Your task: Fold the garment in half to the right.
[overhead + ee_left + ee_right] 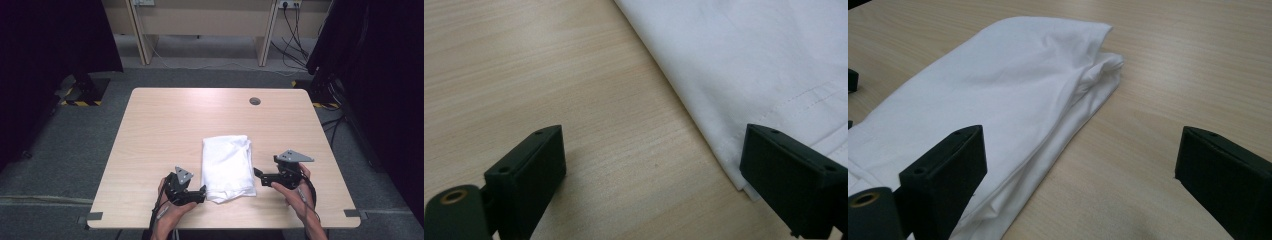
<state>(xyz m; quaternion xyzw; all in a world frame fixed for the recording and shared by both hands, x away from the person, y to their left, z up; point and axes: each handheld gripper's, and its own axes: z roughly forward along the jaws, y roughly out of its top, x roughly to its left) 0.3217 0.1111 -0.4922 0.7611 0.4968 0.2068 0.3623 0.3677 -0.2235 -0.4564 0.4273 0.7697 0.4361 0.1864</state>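
In the high view we see a folded white cloth (227,167) lying on the near half of a light wooden table (165,130), between the two grippers. The left gripper (201,192) sits just beside the near left corner of the cloth, and the right gripper (258,176) is just beside the cloth's right edge — both are held low over the table by the person's hands. A small round hole (255,101) is in the table top near the far edge.

In the left gripper view we look along the two black jaws, and they stand wide apart with nothing between them except bare table (574,100). The hemmed corner of the cloth (749,75) lies at the right, and the right-hand jaw is over its edge; whether it touches the fabric we cannot tell.

In the right gripper view the jaws are also spread wide, pinching nothing. The cloth (998,100) lies at the left with its layered edge facing the gripper — the left-hand jaw is in front of it, the other one is over bare wood (1173,75).
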